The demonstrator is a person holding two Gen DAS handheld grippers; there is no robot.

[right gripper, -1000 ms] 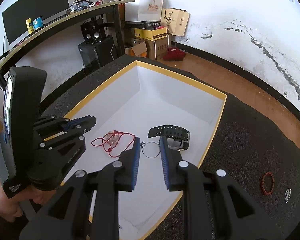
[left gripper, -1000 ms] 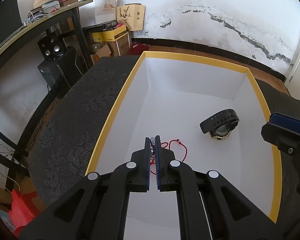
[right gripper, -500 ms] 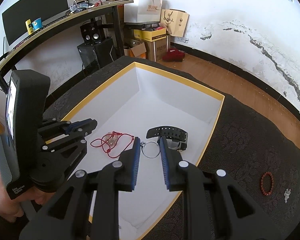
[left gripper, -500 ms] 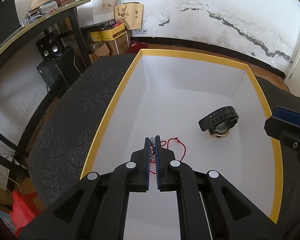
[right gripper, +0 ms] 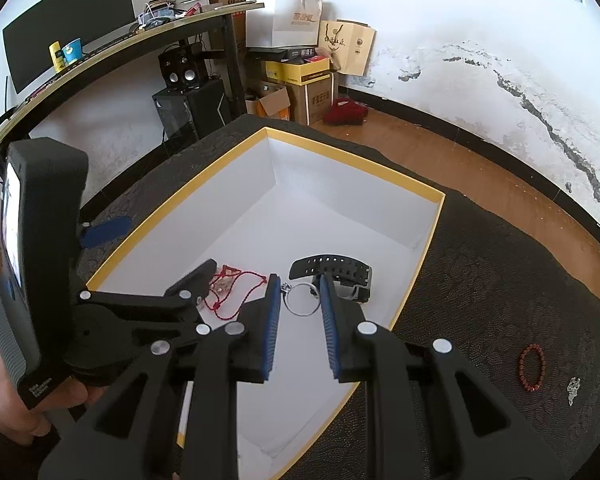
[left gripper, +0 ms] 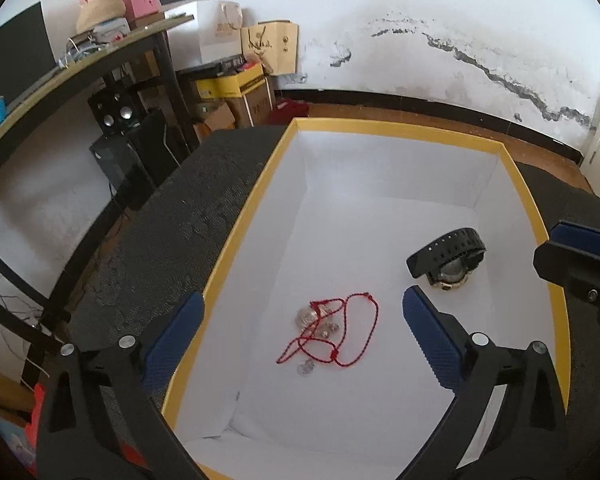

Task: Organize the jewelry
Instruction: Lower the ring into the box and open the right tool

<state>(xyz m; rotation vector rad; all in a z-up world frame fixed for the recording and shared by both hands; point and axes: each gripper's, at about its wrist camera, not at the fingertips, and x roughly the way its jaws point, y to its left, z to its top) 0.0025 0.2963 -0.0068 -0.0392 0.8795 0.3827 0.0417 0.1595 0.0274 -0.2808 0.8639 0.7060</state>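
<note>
A white box with a yellow rim (left gripper: 256,188) (right gripper: 424,252) sits on a dark patterned cloth. In it lie a red cord necklace with silver charms (left gripper: 328,332) (right gripper: 236,284) and a black watch (left gripper: 448,256) (right gripper: 336,268). My left gripper (left gripper: 300,324) is wide open above the necklace and holds nothing. My right gripper (right gripper: 300,300) is shut on a silver ring (right gripper: 299,300) and holds it over the box beside the watch. A red bead bracelet (right gripper: 533,367) and a small silver charm (right gripper: 573,388) lie on the cloth to the right, outside the box.
The cloth (right gripper: 500,280) covers the table around the box. A desk (right gripper: 112,48) with speakers, a monitor and cartons stands behind on the left. Wooden floor (right gripper: 440,148) and a cracked white wall lie beyond.
My left gripper has opened wide and let go of the red cord necklace, which now lies loose on the box floor. My right gripper still holds the ring in about the same place.
</note>
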